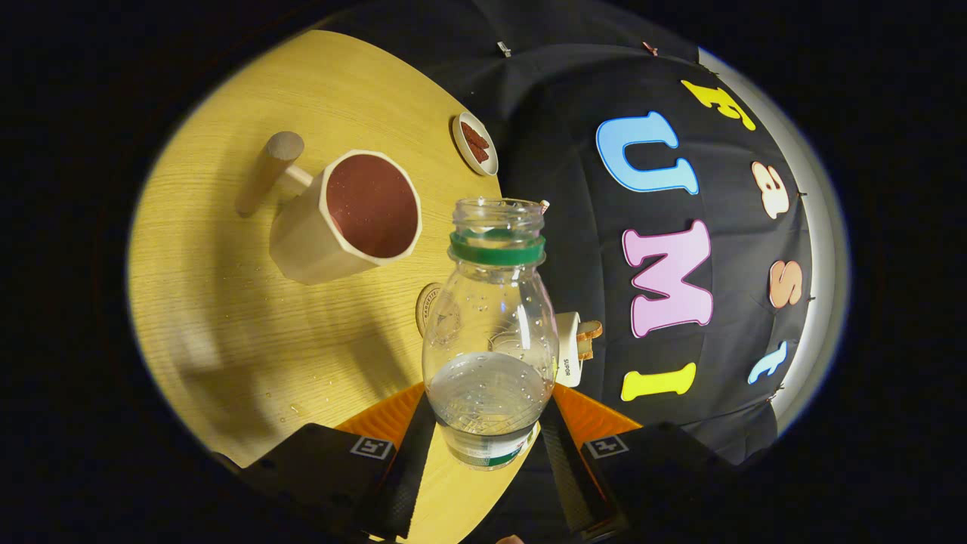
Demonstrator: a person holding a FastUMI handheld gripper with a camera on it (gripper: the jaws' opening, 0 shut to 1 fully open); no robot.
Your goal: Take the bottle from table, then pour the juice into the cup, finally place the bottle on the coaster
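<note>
A pale wood-grain desk (pixel 249 302) stands against the booth's black cloth wall, with small droplets scattered on the wood. The claw (pixel 487 442) grips a clear bottle (pixel 491 332) between its fingers, both pressing its lower body; the bottle is uncapped, with a green ring at the neck and a little clear liquid at the bottom. Beyond it, apart from the claw, a faceted cup (pixel 347 219) with a dark red inside rests on the desk. A round coaster (pixel 432 308) lies just behind the bottle. A small dish (pixel 474 143) holds reddish pieces.
</note>
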